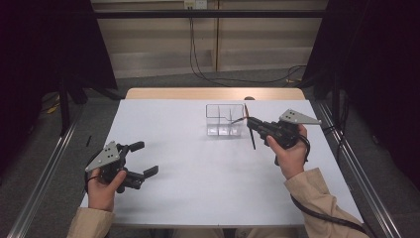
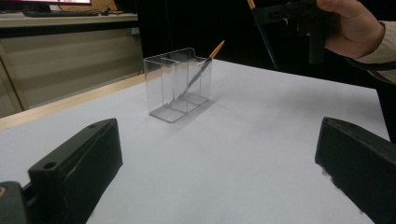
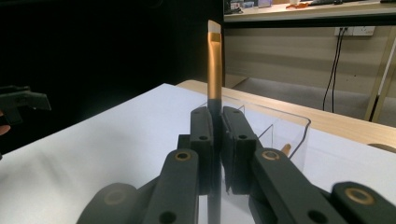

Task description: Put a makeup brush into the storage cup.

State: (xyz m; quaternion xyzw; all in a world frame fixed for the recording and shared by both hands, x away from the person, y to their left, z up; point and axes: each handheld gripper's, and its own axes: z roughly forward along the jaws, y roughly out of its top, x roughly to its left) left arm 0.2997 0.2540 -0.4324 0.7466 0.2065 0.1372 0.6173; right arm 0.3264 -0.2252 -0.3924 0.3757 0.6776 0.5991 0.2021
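From the high view, the right gripper point(image 1: 253, 125) pinches a thin makeup brush point(image 1: 250, 133) just beside the right end of the clear three-compartment organizer point(image 1: 225, 120), which stands toward the far edge of the white table point(image 1: 198, 193), right of its middle. One brush point(image 1: 239, 119) already leans in the right-hand compartment. The left gripper point(image 1: 143, 158) rests near the table's near-left corner, jaws spread and holding nothing. To do the step well, I judge the held brush should come over an open compartment, handle end down, and be let go only once its lower end is inside the walls.

In the left gripper view, the organizer point(image 2: 178, 84) sits well apart from the spread jaws, the leaning brush point(image 2: 205, 65) propped against its rim.

In the right gripper view, the jaws press together on the dark handle, the brush point(image 3: 214, 60) upright with its gold ferrule and pale angled tip above the pads; the organizer point(image 3: 299, 135) lies just behind.

Dark curtains flank the table; cables run down a pale wall beyond.
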